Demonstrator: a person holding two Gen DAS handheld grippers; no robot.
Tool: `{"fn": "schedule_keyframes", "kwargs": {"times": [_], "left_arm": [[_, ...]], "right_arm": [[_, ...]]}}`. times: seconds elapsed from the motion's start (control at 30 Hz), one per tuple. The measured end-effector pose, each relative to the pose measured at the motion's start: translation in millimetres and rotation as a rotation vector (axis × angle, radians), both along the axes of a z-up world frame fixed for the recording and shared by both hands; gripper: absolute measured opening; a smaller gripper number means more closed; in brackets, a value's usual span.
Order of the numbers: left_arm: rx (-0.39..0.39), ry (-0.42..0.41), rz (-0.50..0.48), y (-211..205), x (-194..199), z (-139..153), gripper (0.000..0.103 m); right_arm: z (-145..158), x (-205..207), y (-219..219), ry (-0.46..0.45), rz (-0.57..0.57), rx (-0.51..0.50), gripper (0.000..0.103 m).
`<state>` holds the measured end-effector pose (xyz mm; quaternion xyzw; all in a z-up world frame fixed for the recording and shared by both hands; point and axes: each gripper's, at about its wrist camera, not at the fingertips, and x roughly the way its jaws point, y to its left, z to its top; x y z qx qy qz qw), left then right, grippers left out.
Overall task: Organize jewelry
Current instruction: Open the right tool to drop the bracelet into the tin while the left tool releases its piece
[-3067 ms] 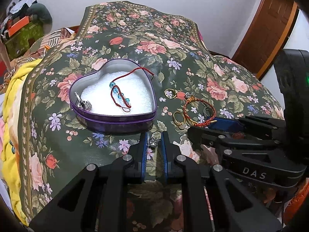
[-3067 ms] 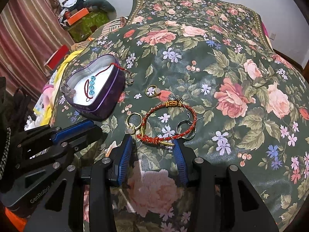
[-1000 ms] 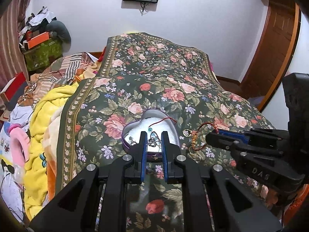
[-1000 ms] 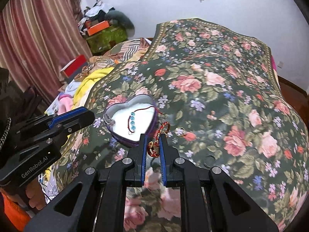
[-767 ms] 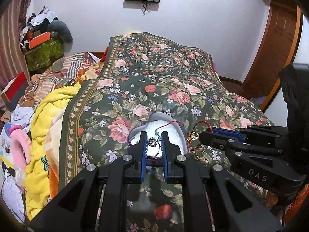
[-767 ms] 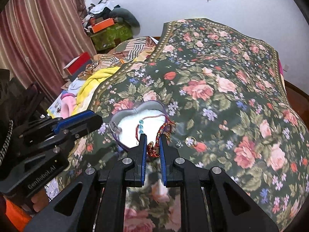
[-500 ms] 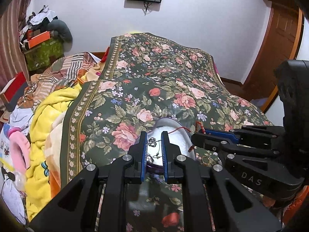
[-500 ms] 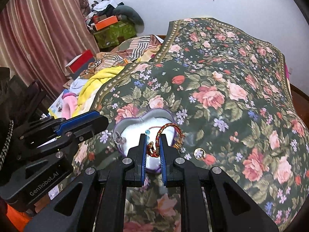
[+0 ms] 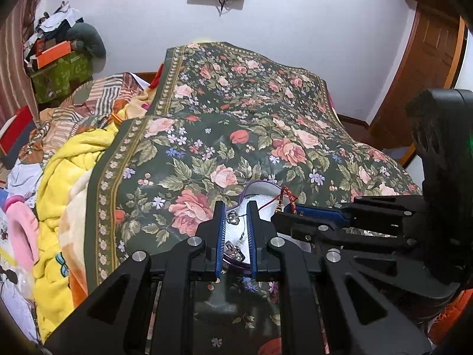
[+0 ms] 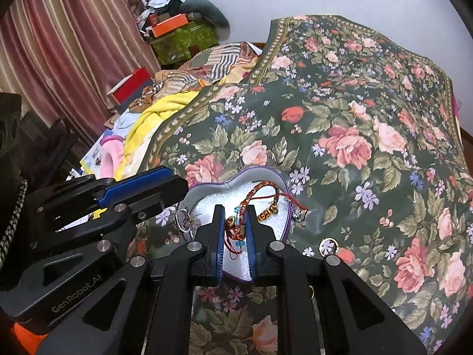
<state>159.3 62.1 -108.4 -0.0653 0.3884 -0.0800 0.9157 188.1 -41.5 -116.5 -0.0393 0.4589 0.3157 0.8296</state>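
floral bedspread (image 10: pixel 340 136) is covering the bed and filling most of both views; curtain (image 10: pixel 59 44) is hanging at upper left of the right wrist view, door (image 9: pixel 425 68) at upper right of the left wrist view.

heart-shaped tin (image 10: pixel 260 174) is sitting on the bedspread at lower centre, white lining showing.

right tool (image 10: pixel 235 233) is hanging over the tin, jaws pressed together and pinching a red braided bracelet (image 10: pixel 260 190); the bracelet's loop is dangling over the white lining, a gold bead section on it.

left tool (image 9: pixel 235 223) is also over the tin, jaws nearly together and pinching a small silver charm (image 9: pixel 233 217); a thin bit is hanging below it toward the lining.

in the right wrist view, a silver piece (image 10: pixel 186 222) is lying at the tin's left edge. gold ring (image 10: pixel 328 244) is lying on the bedspread just right of the tin, outside it.

yellow blanket (image 9: pixel 65 183) is bunching at the left of the bed.
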Motion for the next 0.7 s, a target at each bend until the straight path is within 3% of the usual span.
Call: {"fn": "schedule_keyframes", "kwargs": {"times": [0.5,0.67,0.7], "left_arm": [[-0.012,0.027,-0.016,-1,8,-3,0.012],[-0.016,0.025,-0.002,2,6,2,0.013],[-0.017,0.024,0.001,3,5,3,0.013]], "right_arm": [[-1,-5,-14,0.038,0.025,-0.02,0.021],[6,-9,-24,0.022,0.005,-0.01,0.043],[7,-10,-25,0.018,0.002,-0.011,0.044]]}}
